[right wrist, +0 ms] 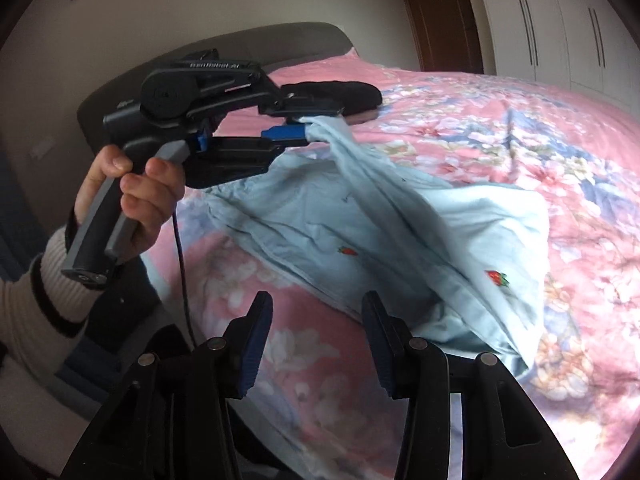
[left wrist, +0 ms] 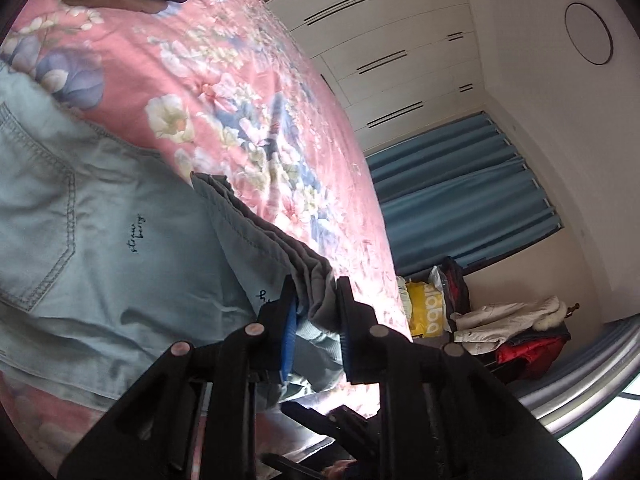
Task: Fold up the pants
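The left gripper (left wrist: 316,308) is pinching the soft, limp pants (right wrist: 400,232) by a bunched edge, while the right gripper (right wrist: 316,344) is hanging half-open, empty.

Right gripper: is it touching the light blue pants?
Apart. The right wrist view shows the right gripper open over bare floral bedspread, with a gap to the pants, which the left gripper holds.
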A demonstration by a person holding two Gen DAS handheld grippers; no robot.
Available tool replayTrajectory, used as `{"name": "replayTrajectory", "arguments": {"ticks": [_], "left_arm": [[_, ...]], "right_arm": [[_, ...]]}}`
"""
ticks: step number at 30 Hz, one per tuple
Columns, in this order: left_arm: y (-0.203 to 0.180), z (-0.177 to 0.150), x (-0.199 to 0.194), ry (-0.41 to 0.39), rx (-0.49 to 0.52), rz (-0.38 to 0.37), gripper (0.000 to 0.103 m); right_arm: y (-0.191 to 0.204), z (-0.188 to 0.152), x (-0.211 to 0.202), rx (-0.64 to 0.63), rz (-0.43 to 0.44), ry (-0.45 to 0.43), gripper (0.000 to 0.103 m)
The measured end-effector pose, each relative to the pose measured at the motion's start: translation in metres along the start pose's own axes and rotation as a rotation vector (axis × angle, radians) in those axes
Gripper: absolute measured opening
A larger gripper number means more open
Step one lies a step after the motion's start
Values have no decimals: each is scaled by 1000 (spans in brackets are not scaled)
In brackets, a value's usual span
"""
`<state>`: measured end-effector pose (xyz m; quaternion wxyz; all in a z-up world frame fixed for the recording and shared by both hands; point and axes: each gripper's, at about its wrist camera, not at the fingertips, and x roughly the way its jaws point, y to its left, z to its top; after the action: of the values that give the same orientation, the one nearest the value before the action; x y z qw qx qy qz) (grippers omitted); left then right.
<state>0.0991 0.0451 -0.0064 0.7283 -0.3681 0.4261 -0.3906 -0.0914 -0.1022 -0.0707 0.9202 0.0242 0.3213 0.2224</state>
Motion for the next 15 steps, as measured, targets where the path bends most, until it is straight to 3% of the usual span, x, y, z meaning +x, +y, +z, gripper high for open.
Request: {"name": "replayTrajectory", "arguments": {"ticks": [4,7,9,12,15], "left_arm": [[-11,3,-9,-35,17,-27,16],[-13,5,-12,-48,12,-39,14],[-16,4,-9,-42,20,-40,7],[-22,3,-13,-66,50,-52,2],[-17,6,-14,-68,55,-24,2]], "right_arm": [[-3,6,32,5,-148,-32,50],[-14,0,33,-19,-478,-57,50],[-23,-8,18,0,-658,-72,49],[-20,-16,-7,31,-718,-54,47],[-14,-29,-10,38,-671,56,51]]}}
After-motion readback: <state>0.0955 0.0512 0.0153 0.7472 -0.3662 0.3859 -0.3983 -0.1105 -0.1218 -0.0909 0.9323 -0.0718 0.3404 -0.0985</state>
